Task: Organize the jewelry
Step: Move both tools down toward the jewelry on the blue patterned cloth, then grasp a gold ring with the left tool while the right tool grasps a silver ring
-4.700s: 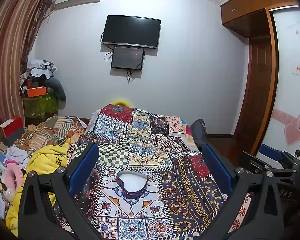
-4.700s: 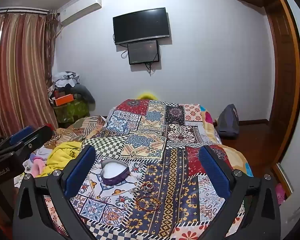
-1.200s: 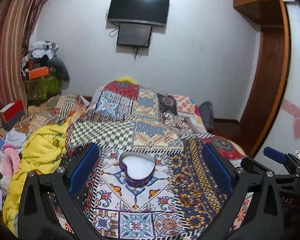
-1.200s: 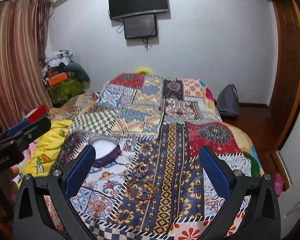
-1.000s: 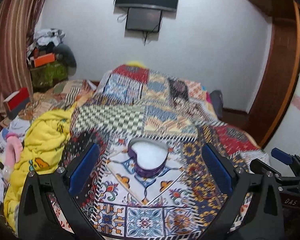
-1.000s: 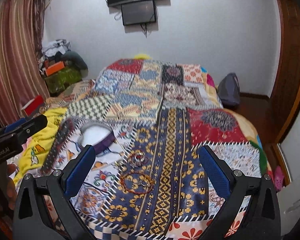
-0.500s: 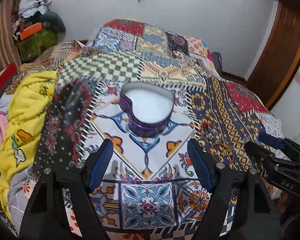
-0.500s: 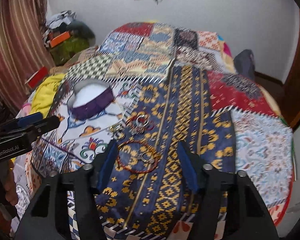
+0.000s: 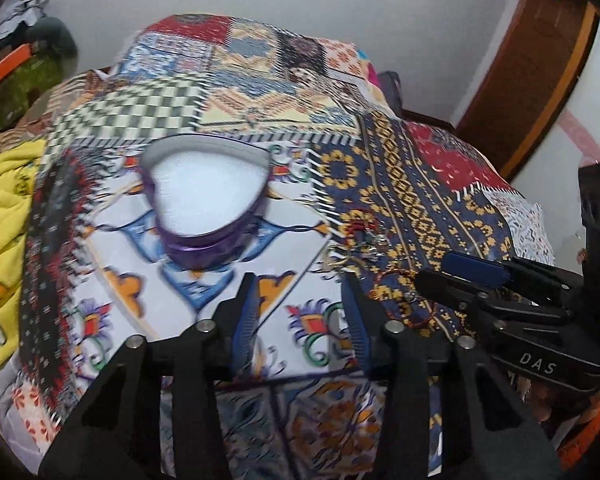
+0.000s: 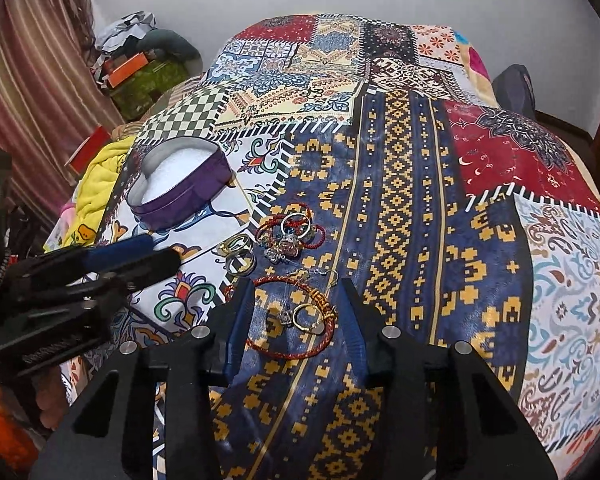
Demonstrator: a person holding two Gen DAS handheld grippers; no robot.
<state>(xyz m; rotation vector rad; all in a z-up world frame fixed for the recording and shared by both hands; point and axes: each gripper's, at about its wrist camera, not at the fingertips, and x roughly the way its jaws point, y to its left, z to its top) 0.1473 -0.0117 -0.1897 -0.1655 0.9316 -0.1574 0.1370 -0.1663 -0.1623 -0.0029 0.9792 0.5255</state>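
A purple heart-shaped box (image 9: 206,196) with a white lining lies open on the patterned bedspread; it also shows in the right wrist view (image 10: 178,186). Jewelry lies to its right: a red cord bracelet (image 10: 290,320) with rings inside it, a second red bracelet with a charm (image 10: 290,234), and gold rings (image 10: 238,252). My right gripper (image 10: 296,292) is open, its jaws on either side of the near red bracelet. My left gripper (image 9: 300,284) is open and empty, just in front of the box.
A patchwork bedspread (image 10: 420,184) covers the bed. A yellow blanket (image 9: 0,208) lies at the left edge. Cluttered boxes (image 10: 140,68) and a striped curtain (image 10: 28,80) stand at the far left. A wooden door (image 9: 540,52) is at the right.
Both grippers have tilted down and moved closer to the bed. Both have narrowed their jaws. The right one now frames the near red bracelet.
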